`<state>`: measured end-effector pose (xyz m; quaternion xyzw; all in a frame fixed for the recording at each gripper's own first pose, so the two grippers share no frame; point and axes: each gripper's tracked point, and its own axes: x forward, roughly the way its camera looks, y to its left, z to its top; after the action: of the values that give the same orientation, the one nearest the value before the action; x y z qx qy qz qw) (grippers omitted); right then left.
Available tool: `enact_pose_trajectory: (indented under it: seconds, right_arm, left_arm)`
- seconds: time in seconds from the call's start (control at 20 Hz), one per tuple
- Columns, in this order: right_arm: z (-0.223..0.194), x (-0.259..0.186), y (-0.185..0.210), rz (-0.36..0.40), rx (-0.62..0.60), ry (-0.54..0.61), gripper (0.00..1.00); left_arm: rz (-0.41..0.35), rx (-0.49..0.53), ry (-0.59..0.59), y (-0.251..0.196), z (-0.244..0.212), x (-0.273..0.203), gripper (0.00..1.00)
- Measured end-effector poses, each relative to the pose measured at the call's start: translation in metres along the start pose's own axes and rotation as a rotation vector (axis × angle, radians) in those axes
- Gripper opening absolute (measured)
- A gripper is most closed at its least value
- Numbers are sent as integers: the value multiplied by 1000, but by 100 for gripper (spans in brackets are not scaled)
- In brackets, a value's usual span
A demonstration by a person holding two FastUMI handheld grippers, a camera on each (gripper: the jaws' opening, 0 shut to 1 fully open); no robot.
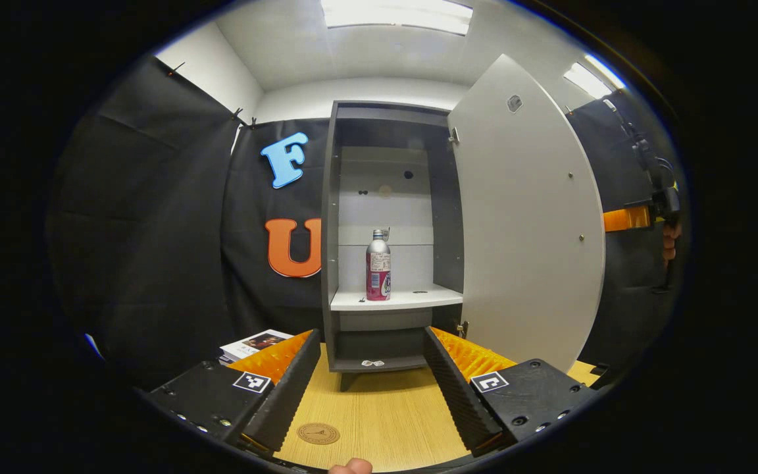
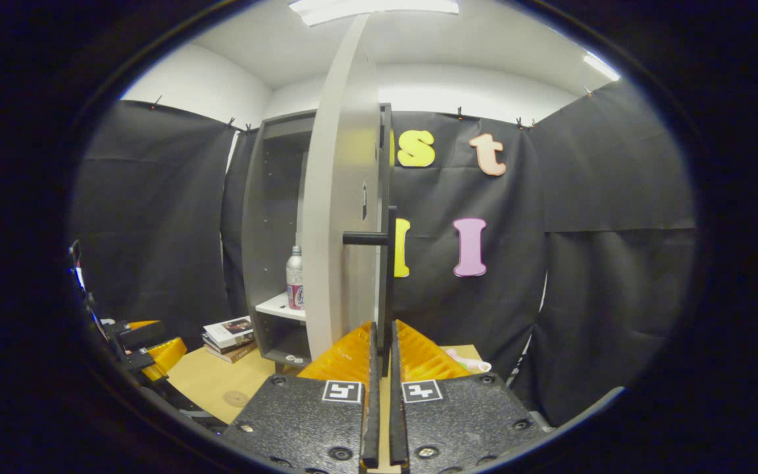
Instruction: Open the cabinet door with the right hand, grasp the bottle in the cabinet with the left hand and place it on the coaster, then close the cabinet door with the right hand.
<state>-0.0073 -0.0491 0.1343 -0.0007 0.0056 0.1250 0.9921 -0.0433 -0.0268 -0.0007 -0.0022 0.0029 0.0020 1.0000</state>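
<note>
- Holding the grey cabinet door open, right gripper clenched on its black bar handle.
- Left gripper spread, empty: approach the silver-pink bottle at the white shelf's front edge squarely.

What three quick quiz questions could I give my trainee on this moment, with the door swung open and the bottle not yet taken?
1. True or false: the bottle stands upright on the cabinet's white shelf.
2. What is the right gripper shut on? A) the door's handle bar B) the bottle C) a book
3. Fill in: the left gripper is ___, with the coaster on the table below it.

Key: 1 true; 2 A, the black handle bar on the door; 3 open.
</note>
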Motion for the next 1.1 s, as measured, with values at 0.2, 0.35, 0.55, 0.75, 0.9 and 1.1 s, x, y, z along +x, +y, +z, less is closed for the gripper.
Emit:
enact_pose_trajectory:
  seconds: [0.2,0.35,0.55,0.75,0.9,1.1]
  right_arm:
    - [-13,-25,1,-24,12,-40,10]
    - [-37,-28,-8,-56,44,-37,9]
    - [-41,-29,-29,-113,66,-34,23]
    - [-33,-27,-36,-124,36,-55,62]
    - [-29,-22,-35,-113,22,-64,78]
    - [-25,-15,-36,-105,20,-84,98]
  left_arm:
    - [14,-7,7,7,-5,-2,94]
    - [-1,-23,20,6,-9,-1,94]
    - [-9,-25,26,3,-9,-2,95]
    - [-8,-19,16,3,-7,1,95]
    - [1,-19,6,6,-2,3,95]
    - [-9,-32,-28,6,10,14,94]
